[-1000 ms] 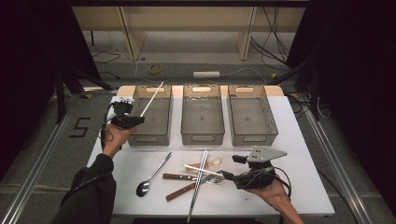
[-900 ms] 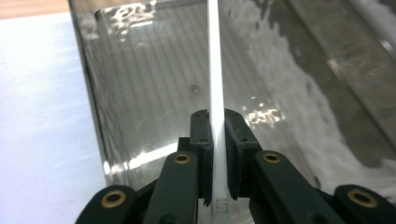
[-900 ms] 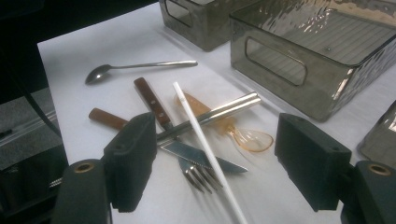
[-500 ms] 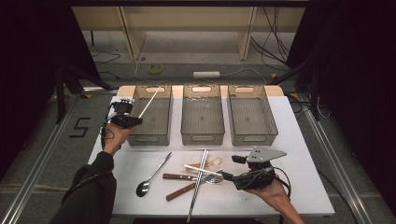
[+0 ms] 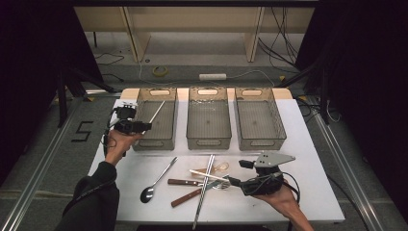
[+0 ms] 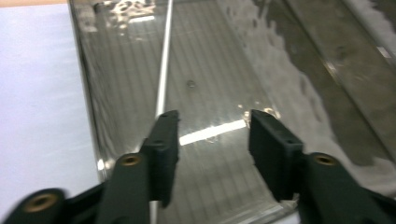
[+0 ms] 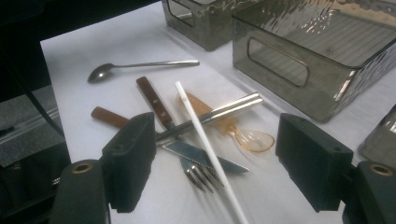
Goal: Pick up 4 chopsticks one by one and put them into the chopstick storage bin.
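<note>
A: Table top (image 5: 308,144) white, plain. Three bins: left bin (image 5: 144,130), middle bin (image 5: 208,139), right bin (image 5: 260,139), all smoky grey, see-through, ribbed floors, rippled walls.

B: Chopstick (image 6: 163,65) in left bin white. Another white chopstick (image 7: 205,144) on the cutlery pile.

A: Spoon (image 5: 158,180) silver. Knife handle (image 7: 154,100) and fork handle (image 7: 109,116) reddish-brown wood, metal parts silver.

B: Small plastic spoon (image 7: 247,137) clear amber. Metal chopsticks (image 5: 204,190) silver. Gripper jaws matte black, brass-coloured screw insets.
</note>
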A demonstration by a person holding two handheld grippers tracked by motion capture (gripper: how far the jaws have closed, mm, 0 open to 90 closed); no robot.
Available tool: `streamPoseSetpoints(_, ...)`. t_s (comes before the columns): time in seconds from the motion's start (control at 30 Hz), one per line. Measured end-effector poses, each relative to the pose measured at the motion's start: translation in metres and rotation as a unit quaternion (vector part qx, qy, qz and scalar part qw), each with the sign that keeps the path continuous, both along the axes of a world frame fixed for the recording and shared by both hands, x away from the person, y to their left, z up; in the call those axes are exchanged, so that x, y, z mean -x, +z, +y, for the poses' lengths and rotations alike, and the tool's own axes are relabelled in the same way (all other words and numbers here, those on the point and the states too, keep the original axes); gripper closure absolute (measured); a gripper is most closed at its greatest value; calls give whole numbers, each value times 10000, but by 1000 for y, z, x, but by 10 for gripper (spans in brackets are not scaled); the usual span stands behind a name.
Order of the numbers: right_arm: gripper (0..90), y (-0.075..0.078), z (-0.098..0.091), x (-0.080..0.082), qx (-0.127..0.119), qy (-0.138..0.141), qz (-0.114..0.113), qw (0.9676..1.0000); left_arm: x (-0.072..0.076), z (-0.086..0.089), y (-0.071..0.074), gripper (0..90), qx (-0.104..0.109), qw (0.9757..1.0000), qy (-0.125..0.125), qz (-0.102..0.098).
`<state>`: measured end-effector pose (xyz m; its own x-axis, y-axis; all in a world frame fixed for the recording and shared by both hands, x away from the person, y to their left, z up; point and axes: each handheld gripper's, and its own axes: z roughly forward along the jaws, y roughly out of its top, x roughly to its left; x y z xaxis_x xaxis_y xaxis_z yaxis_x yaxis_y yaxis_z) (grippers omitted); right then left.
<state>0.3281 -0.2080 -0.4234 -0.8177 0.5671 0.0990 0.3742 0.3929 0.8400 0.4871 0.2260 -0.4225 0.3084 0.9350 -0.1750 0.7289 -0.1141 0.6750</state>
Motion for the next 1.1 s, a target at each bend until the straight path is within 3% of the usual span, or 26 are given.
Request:
streamPoseSetpoints(0.03, 299, 0, 0, 0, 9, 2, 7, 10000, 0, 0, 0, 455, 0, 10000, 0, 0)
streamPoseSetpoints(0.07, 299, 0, 0, -1, 25, 0, -3, 10000, 7, 0, 1, 436, 171, 9998, -80, -40)
streamPoseSetpoints(0.17, 299, 1, 0, -2, 62, -40, -31, 10000, 16, -2, 1, 387, 346, 9991, -188, -157)
streamPoseSetpoints(0.3, 300, 1, 0, -5, 162, -103, -45, 9998, 22, -4, -2, 348, 274, 9988, -352, -208)
streamPoseSetpoints(0.43, 303, 1, -1, -7, 241, -149, -40, 9996, 33, -4, -2, 315, 448, 9973, -490, -311)
streamPoseSetpoints(0.53, 306, -1, -1, -10, 292, -179, -53, 9994, 38, -7, 1, 303, 454, 9966, -572, -393)
streamPoseSetpoints(0.8, 315, -2, -1, -13, 413, -176, -35, 9990, 53, -17, 3, 251, 544, 9928, -852, -638)
streamPoseSetpoints(1.1, 342, -4, -1, -18, 730, -82, 42, 9973, 74, -28, 2, 217, 758, 9872, -1136, -825)
